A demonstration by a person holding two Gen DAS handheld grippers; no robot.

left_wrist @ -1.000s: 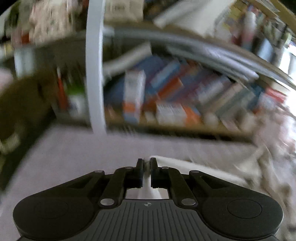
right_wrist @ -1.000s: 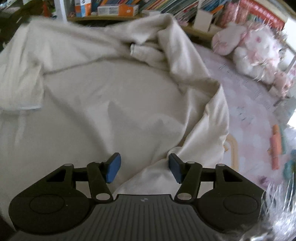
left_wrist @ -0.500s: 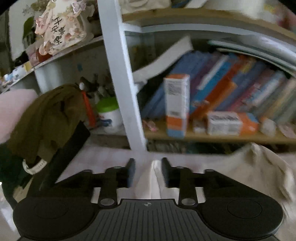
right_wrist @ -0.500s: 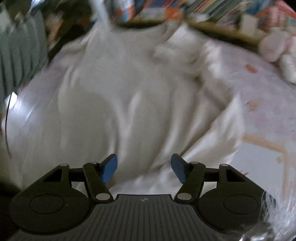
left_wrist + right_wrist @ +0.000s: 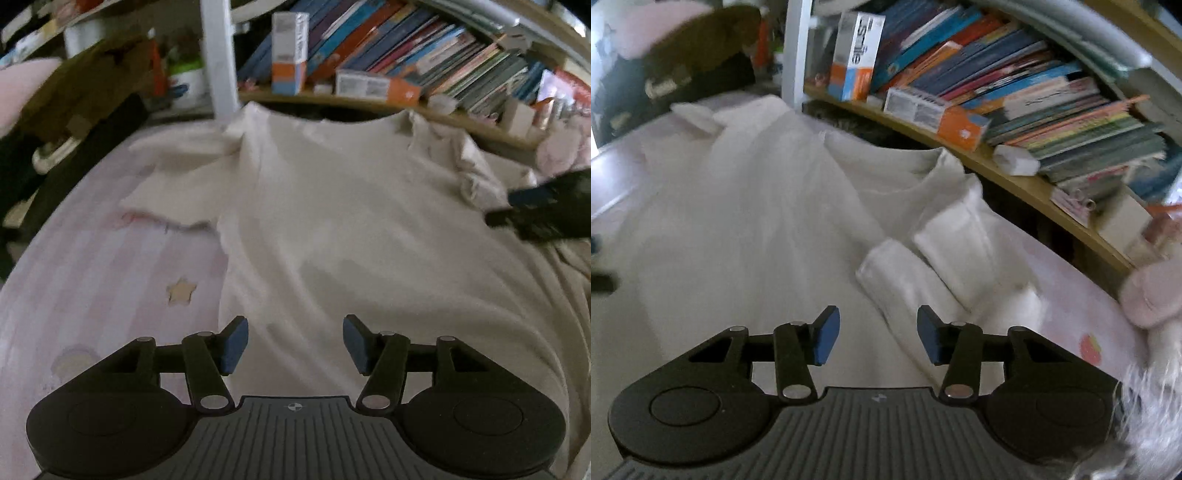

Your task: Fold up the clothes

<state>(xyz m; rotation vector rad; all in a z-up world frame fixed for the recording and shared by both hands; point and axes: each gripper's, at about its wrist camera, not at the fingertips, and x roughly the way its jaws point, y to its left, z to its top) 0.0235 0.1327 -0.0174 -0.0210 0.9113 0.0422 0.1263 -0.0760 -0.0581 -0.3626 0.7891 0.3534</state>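
Each gripper (image 5: 293, 345) (image 5: 877, 334) is matte black with a ribbed grey deck, round side housings, silver pivot screws and blue pads (image 5: 234, 345) inside its fingers.

The shirt (image 5: 332, 221) lies on the bed (image 5: 92, 277), bookshelf (image 5: 406, 85) behind.

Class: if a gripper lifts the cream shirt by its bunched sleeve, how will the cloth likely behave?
The shirt will probably drape limply, since it lies creased on the bed. The sleeve is already folded over itself, so it would likely unroll. It looks thin and light.
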